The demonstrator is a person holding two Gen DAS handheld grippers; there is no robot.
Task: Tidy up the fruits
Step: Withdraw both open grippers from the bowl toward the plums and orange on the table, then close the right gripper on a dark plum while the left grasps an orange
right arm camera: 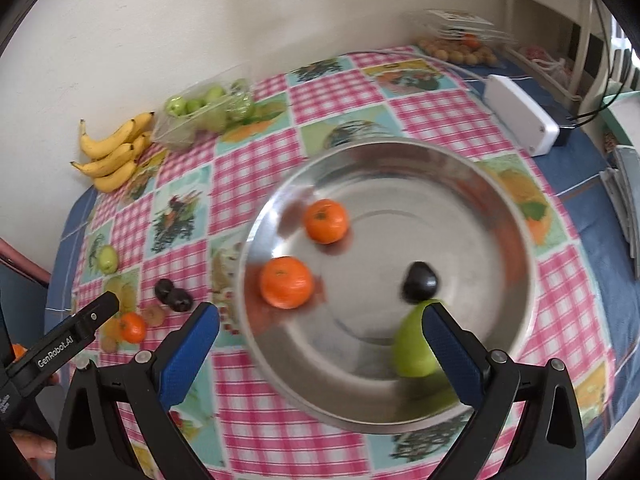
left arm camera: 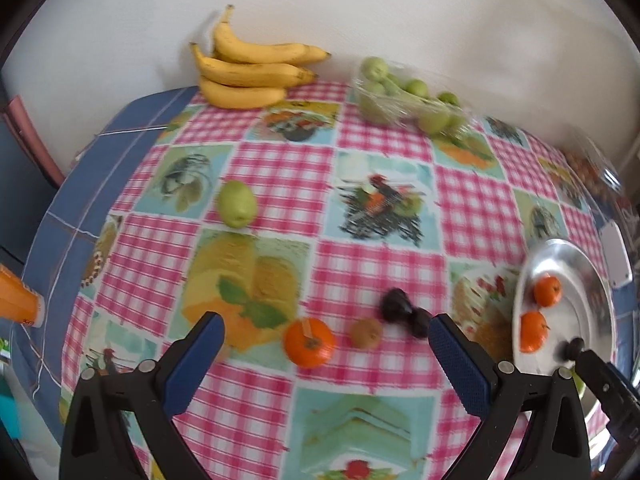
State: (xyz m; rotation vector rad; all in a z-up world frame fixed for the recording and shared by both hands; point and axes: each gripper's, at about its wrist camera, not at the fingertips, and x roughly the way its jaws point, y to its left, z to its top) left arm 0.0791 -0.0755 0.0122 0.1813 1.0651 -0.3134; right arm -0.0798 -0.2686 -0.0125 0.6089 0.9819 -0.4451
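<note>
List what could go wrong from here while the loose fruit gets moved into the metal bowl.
1. The left gripper is open around the tangerine, with a kiwi and two dark plums close beside it; closing may nudge those away.
2. Fruit in the metal bowl, two tangerines, a dark plum and a green pear, could roll when more is dropped in.

This looks like a home dining corner: a table pushed against a plain cream wall (left arm camera: pixel 400 8) wears a pink gingham tablecloth (left arm camera: pixel 360 272) printed with food pictures, with bananas (left arm camera: pixel 248 68) at eleven o'clock, a bag of green fruit (left arm camera: pixel 408 100) at one, and a steel serving plate (right arm camera: pixel 460 184).
</note>
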